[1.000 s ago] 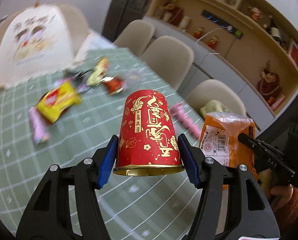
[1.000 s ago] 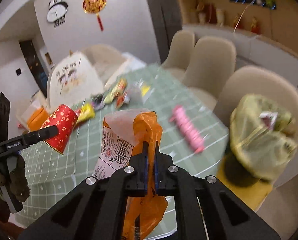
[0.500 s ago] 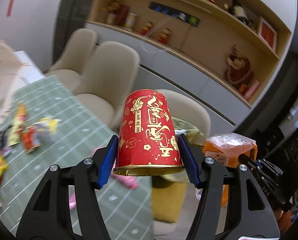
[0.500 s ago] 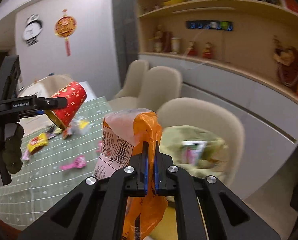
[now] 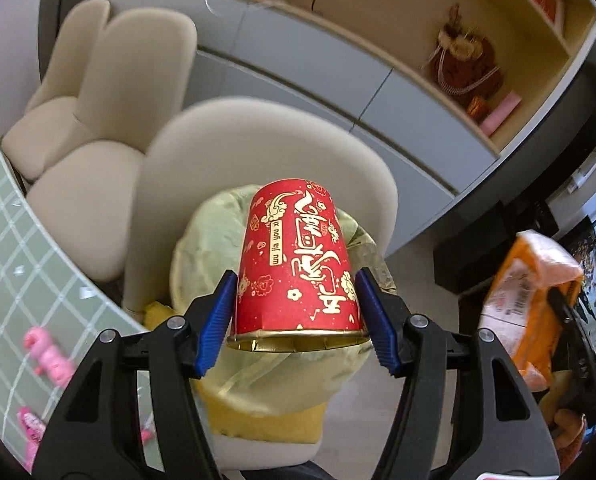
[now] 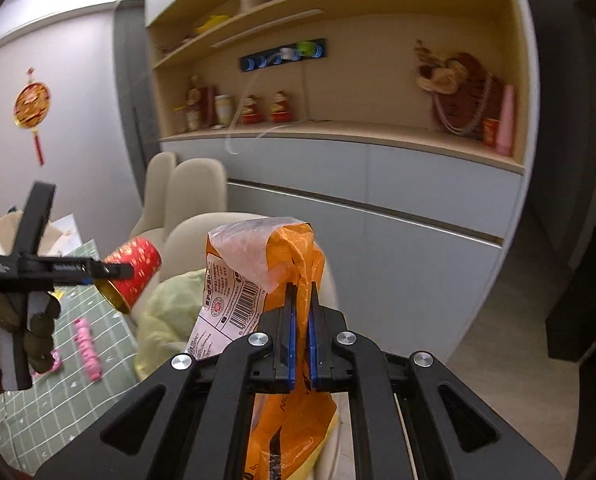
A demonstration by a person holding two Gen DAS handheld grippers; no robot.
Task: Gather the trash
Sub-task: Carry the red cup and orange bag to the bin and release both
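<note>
The left hand-held gripper [image 5: 296, 314] held a red paper cup [image 5: 296, 264] with gold lettering, its blue pads pressed against the cup's two sides near the gold rim; the cup was inverted, its open mouth turned toward the camera and its closed base pointing away. Directly behind and below the cup lay a pale yellow-green trash bag [image 5: 214, 248], which sat on the seat of a beige chair [image 5: 226, 148]. The right hand-held gripper [image 6: 302, 320] was closed narrowly on an orange plastic wrapper [image 6: 282, 264] bearing a white barcode label, the thin film pinched between the blue pads and hanging both above and below them. In the right wrist view the cup [image 6: 136, 270] appeared at the left, tilted with its mouth downward, above the near edge of the bag [image 6: 170, 312]; the wrapper [image 5: 533, 296] appeared at the far right of the left wrist view. A gloved hand [image 6: 34, 320] grasped the left gripper's handle. The worktop [image 5: 22, 248], covered with a green checked cloth, lay to the left of the chair and carried pink wrappers [image 5: 48, 354]. Two further beige chairs [image 5: 110, 92] stood beyond, before a grey cabinet [image 6: 377, 208] under wooden shelves of ornaments
</note>
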